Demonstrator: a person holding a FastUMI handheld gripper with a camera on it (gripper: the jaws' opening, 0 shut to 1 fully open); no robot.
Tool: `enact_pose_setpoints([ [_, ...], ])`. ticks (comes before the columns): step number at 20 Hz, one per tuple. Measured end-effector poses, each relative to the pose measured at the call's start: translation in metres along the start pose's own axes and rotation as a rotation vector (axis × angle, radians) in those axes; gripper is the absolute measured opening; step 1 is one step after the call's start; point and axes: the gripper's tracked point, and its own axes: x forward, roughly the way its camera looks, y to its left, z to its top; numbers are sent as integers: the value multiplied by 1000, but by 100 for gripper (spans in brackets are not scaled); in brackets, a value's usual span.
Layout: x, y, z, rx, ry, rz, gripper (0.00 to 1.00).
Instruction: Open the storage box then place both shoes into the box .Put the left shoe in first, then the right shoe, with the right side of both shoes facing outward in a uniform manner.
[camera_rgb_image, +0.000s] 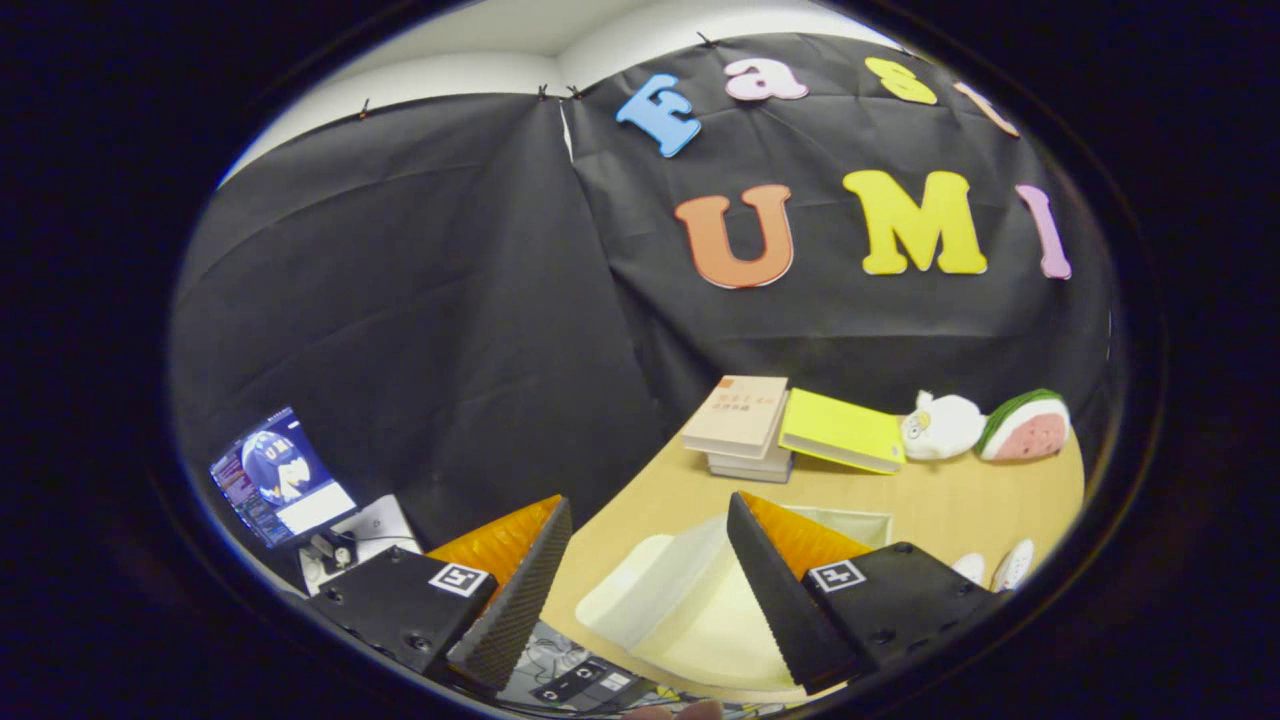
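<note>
Fingers (680, 590) apart, empty, above lidded storage box (690, 610).

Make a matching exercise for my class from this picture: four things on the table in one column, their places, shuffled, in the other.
Things:
1. storage box
2. stack of books
3. watermelon toy
4. shoes

Places:
A. beside the white plush toy
B. between the open tongs
C. beside the yellow book
D. beyond the right finger, at the table's edge

Pairs: 1-B, 2-C, 3-A, 4-D
</note>
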Motion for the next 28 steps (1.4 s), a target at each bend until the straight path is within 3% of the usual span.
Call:
enact_pose_setpoints([
  [10, -83, -162, -5, 13, -53, -278, 100],
  [16, -127, -281, -51, 27, 15, -461, 100],
  [21, -110, -347, -133, 96, 177, -499, 100],
  [28, -69, -378, -240, 240, 421, -438, 100],
])
